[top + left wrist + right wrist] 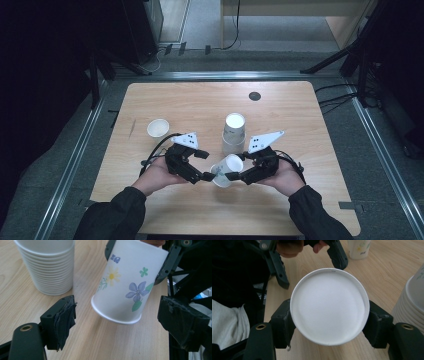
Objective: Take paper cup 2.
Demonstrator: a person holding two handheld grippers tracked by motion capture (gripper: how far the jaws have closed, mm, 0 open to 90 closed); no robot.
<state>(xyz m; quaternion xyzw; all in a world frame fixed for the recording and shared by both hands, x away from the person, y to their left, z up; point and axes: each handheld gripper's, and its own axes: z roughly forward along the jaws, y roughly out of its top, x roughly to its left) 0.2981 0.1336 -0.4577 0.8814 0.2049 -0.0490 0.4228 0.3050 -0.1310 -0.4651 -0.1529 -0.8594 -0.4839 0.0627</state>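
right claw (329,322) around flowered paper cup (127,285), its blue print unreadable

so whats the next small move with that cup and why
Probably bring the left gripper in around the cup's base. The right gripper clamps the cup tilted above the table, while the left jaws stand open either side of its base, apart from it.
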